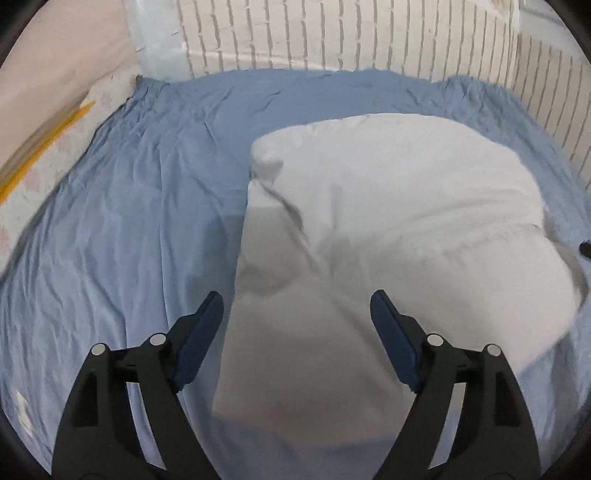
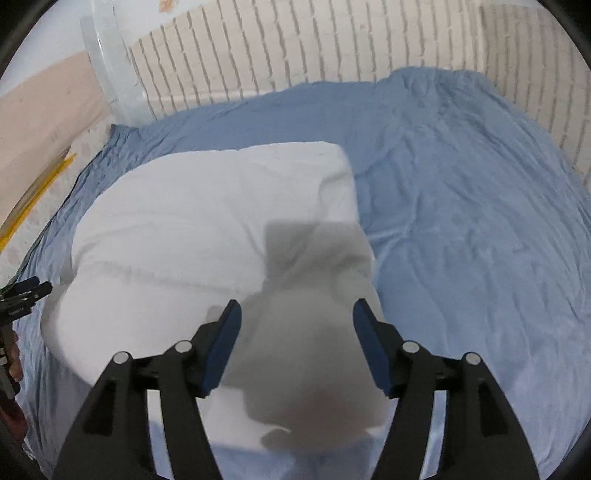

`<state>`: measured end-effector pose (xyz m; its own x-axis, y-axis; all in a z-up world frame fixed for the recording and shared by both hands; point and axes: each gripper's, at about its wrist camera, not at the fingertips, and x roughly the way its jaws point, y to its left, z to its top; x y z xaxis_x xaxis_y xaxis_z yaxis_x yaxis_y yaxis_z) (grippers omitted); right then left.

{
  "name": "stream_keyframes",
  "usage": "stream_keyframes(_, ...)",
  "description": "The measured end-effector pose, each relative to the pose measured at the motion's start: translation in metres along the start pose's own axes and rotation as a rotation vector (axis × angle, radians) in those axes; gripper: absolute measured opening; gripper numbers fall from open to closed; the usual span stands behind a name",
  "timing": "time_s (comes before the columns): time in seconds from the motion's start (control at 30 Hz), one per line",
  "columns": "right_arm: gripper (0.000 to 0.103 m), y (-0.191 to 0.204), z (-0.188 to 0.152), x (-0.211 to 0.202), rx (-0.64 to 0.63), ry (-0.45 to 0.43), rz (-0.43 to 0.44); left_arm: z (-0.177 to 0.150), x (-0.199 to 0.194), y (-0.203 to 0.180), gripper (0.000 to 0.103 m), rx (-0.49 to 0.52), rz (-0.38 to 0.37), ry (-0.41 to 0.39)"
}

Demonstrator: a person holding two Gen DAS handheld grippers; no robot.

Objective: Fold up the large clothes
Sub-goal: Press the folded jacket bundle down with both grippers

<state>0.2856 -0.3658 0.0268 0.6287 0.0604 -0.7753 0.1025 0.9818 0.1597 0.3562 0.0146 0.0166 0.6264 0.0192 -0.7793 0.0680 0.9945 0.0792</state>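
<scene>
A white garment (image 1: 388, 229) lies folded in a thick pile on a blue sheet (image 1: 129, 221). In the right wrist view the same white garment (image 2: 207, 229) lies left of centre on the blue sheet (image 2: 461, 221). My left gripper (image 1: 297, 306) is open and empty, hovering above the garment's near left part. My right gripper (image 2: 297, 314) is open and empty above the garment's near right part. The left gripper's fingertips (image 2: 31, 286) show at the left edge of the right wrist view.
A white brick wall (image 1: 332, 33) runs behind the sheet and along its right side (image 2: 554, 92). A pale floor with a yellow strip (image 1: 44, 147) lies to the left. A translucent plastic object (image 2: 107, 74) stands at the back left corner.
</scene>
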Motion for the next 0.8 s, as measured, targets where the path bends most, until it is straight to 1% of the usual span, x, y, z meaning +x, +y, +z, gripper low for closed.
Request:
stream_keyframes(0.03,0.061,-0.001,-0.003,0.0,-0.007,-0.003,-0.02,-0.01,-0.001,0.001,0.072,-0.014,-0.01,0.011)
stream_keyframes(0.07,0.056,0.0,-0.01,0.001,-0.02,-0.003,-0.043,-0.016,0.003,0.001,0.054,-0.018,-0.021,0.027)
stream_keyframes(0.1,0.037,0.001,-0.016,0.003,-0.024,0.003,-0.049,-0.023,0.007,0.003,0.04,-0.027,-0.036,0.048)
stream_keyframes(0.13,0.023,0.003,-0.019,0.007,-0.022,0.01,-0.053,-0.031,0.009,0.018,0.039,-0.036,-0.044,0.057)
stream_keyframes(0.17,0.019,0.005,-0.022,0.009,-0.018,0.02,-0.057,-0.036,0.011,0.014,0.039,-0.04,-0.048,0.059)
stream_keyframes(0.23,0.017,0.004,-0.026,0.025,-0.01,0.057,-0.062,-0.042,0.025,0.015,0.039,-0.037,-0.046,0.07)
stream_keyframes(0.3,0.016,0.008,-0.031,0.035,-0.004,0.08,-0.061,-0.057,0.047,0.023,0.039,-0.044,-0.063,0.105)
stream_keyframes(0.37,0.016,0.011,-0.036,0.046,-0.002,0.096,-0.06,-0.06,0.062,0.024,0.04,-0.06,-0.08,0.118)
stream_keyframes(0.5,0.015,0.023,-0.041,0.066,-0.052,0.114,-0.091,-0.06,0.08,0.022,0.042,-0.044,-0.082,0.127)
stream_keyframes(0.57,0.015,0.026,-0.044,0.072,-0.072,0.114,-0.106,-0.068,0.076,0.04,0.043,-0.043,-0.086,0.124)
stream_keyframes(0.63,0.014,0.028,-0.049,0.073,-0.082,0.109,-0.114,-0.072,0.08,0.041,0.043,-0.049,-0.09,0.12)
stream_keyframes(0.7,0.014,0.03,-0.051,0.073,-0.085,0.106,-0.121,-0.077,0.081,0.04,0.043,-0.039,-0.079,0.111)
stream_keyframes(0.73,0.014,0.03,-0.052,0.074,-0.089,0.105,-0.125,-0.084,0.075,0.056,0.043,-0.037,-0.078,0.108)
stream_keyframes(0.8,0.014,0.032,-0.052,0.075,-0.098,0.108,-0.133,-0.086,0.077,0.057,0.043,-0.043,-0.084,0.108)
